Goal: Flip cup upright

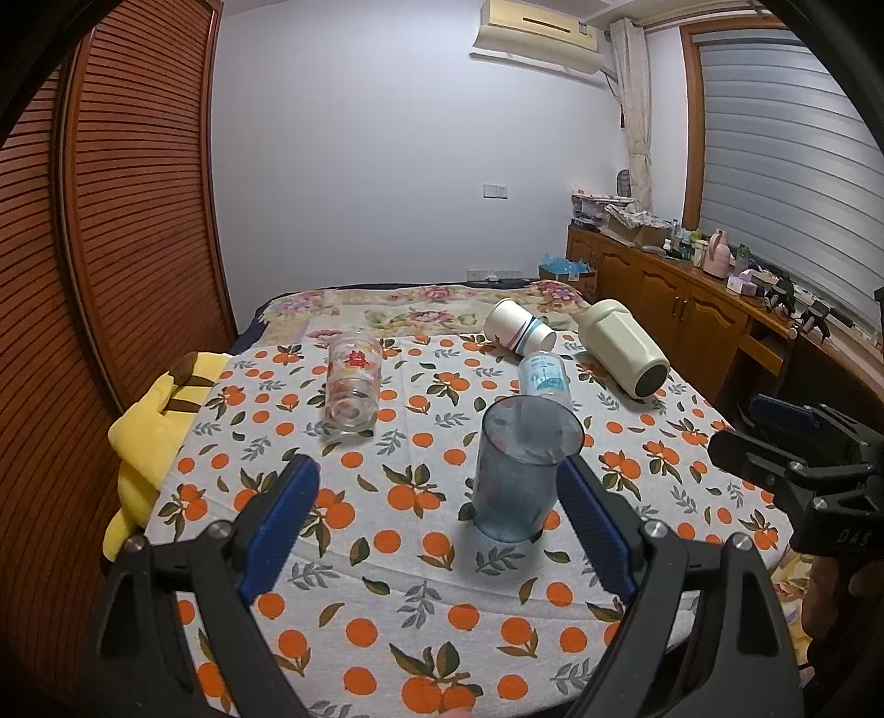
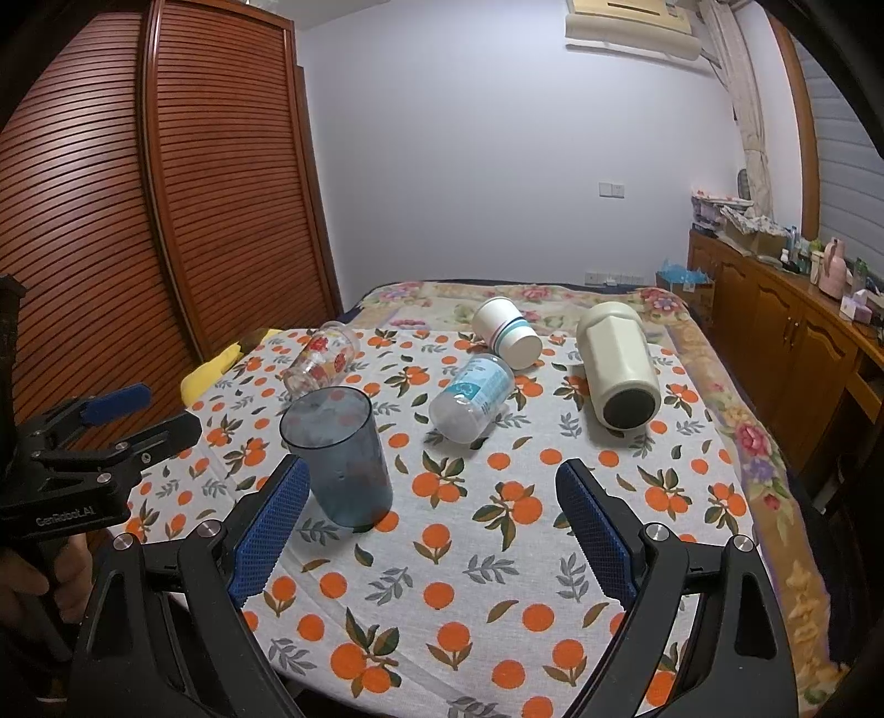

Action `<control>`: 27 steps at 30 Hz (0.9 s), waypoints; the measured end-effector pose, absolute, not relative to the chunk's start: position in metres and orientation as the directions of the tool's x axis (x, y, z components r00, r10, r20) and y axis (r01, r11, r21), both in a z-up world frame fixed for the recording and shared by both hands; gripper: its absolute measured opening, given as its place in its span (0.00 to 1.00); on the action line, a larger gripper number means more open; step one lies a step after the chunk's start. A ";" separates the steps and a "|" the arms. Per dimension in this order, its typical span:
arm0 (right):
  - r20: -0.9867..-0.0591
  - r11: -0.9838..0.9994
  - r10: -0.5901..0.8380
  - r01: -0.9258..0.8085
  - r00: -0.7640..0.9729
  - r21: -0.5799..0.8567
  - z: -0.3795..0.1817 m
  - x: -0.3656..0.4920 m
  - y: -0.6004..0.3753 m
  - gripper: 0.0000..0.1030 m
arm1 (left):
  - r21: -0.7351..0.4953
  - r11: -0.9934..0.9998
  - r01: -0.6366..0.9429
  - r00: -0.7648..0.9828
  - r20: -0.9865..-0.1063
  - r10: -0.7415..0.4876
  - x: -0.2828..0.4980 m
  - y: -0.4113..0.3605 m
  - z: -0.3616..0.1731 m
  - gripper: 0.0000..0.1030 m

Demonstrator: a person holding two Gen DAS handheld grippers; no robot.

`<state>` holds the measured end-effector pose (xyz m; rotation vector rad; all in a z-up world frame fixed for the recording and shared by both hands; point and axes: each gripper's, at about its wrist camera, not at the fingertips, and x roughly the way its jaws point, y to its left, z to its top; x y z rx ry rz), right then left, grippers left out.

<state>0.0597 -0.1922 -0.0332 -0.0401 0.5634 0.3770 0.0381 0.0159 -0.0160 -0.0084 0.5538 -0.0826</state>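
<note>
Both grippers, left (image 1: 436,508) and right (image 2: 433,511), gape wide by an upright, empty blue cup (image 1: 522,469).

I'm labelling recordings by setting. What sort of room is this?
Most likely a bedroom at home: a bed with a floral quilt, a louvred wooden wardrobe, and a wall air conditioner.

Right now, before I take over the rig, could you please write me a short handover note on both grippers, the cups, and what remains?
Left gripper: open, empty, the blue cup between its fingers, untouched.
Right gripper: open, empty, over the tablecloth.
Done: the blue cup stands upright, mouth up.
Left: four lie on their sides further back: the flowered glass, the clear bottle, the paper cup and the cream mug.
</note>
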 end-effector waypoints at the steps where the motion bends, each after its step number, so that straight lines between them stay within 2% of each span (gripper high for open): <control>1: -0.529 0.931 0.338 -0.359 0.779 0.066 -0.033 0.060 -0.192 0.90 | -0.030 0.997 0.075 0.848 -0.524 -0.079 0.038 0.016 -0.016 0.86; 27: -0.528 0.936 0.328 -0.345 0.783 0.069 -0.034 0.060 -0.193 0.90 | -0.033 0.998 0.051 0.851 -0.522 -0.061 0.034 0.017 -0.015 0.87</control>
